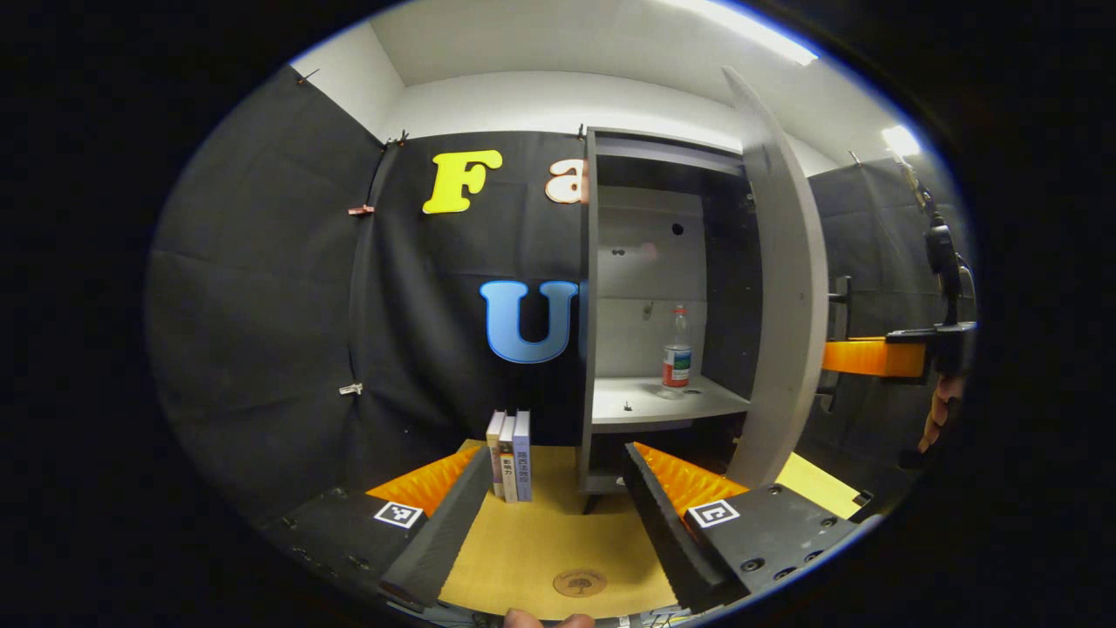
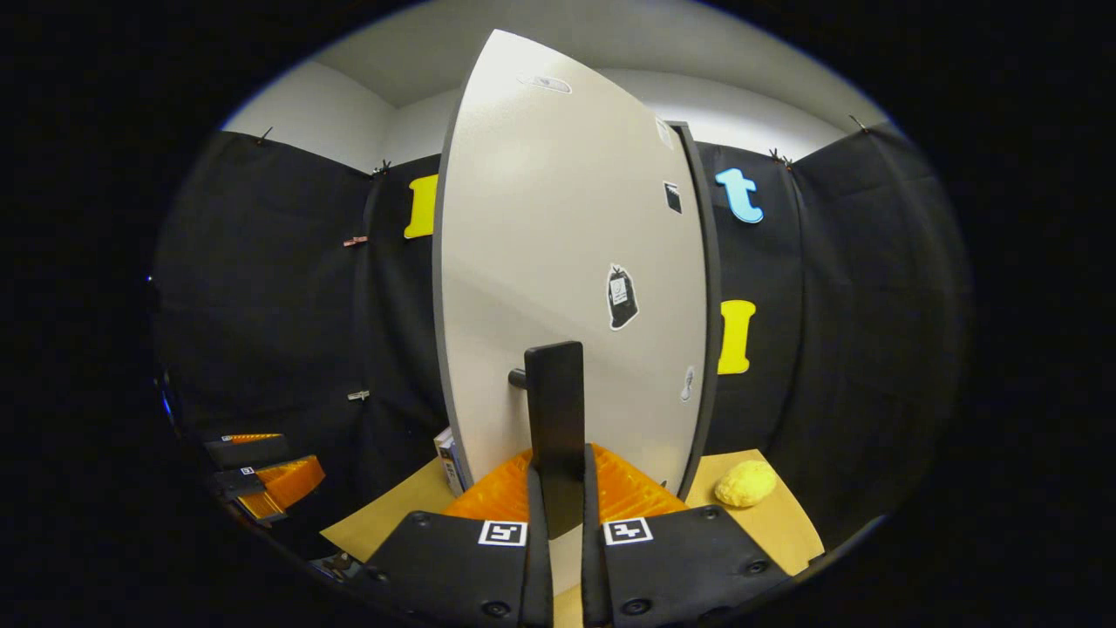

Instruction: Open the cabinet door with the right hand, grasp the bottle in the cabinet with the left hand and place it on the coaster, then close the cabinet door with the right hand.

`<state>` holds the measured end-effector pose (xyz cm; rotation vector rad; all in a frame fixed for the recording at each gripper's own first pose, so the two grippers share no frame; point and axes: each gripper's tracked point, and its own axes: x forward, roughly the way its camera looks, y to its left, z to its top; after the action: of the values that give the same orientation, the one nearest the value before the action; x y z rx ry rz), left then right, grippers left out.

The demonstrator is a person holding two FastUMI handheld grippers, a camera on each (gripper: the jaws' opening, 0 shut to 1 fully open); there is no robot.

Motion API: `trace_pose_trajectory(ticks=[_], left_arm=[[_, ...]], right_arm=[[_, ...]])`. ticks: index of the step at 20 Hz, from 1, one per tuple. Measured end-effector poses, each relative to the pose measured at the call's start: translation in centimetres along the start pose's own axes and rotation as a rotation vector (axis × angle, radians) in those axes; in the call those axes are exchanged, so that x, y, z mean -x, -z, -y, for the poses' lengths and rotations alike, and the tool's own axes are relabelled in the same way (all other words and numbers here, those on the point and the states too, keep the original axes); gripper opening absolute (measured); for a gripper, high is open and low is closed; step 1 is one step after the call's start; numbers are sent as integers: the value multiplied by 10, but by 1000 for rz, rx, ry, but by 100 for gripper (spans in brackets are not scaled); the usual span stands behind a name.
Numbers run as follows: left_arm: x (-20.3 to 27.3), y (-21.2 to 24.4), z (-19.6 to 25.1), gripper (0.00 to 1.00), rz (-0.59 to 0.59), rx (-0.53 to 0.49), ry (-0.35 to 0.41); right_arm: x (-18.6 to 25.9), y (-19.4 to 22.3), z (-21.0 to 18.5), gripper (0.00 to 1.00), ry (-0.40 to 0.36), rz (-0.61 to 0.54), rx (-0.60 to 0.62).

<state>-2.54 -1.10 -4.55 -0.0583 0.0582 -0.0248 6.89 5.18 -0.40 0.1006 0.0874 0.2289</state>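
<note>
The cabinet [image 1: 610, 305] stands ahead of the left gripper [image 1: 549, 488], just right of centre, and its door [image 2: 567, 262] is swung wide, rising straight in front of the right gripper [image 2: 558, 501]. That right gripper has both fingers squeezed onto the door's dark handle [image 2: 555, 410], which stands upright between them. In the left gripper view the same gripper shows far off to the right, behind the door's edge. The left gripper's fingers are spread wide, holding nothing, above the tan tabletop [image 1: 540, 558]. Three books [image 1: 510, 453] stand upright ahead between its fingers, just left of the cabinet. The bottle [image 1: 677, 349], clear with a red label, stands upright on the cabinet shelf, ahead and above the left gripper's right finger. The round coaster [image 1: 580, 583] lies on the tabletop low between the fingers. A yellow sponge [image 2: 745, 484] sits right of the right gripper.
</note>
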Motion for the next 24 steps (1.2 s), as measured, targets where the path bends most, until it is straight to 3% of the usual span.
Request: trace_pose_trajectory(ticks=[11,14,24], left_arm=[[-8,1,37,95,-9,-7,54],[-15,-4,52,92,-2,4,65],[-40,-20,102,95,17,-16,83]], right_arm=[[25,-7,82,16,201,27,16],[33,-7,100,11,207,34,38],[48,-11,146,11,212,49,-8]])
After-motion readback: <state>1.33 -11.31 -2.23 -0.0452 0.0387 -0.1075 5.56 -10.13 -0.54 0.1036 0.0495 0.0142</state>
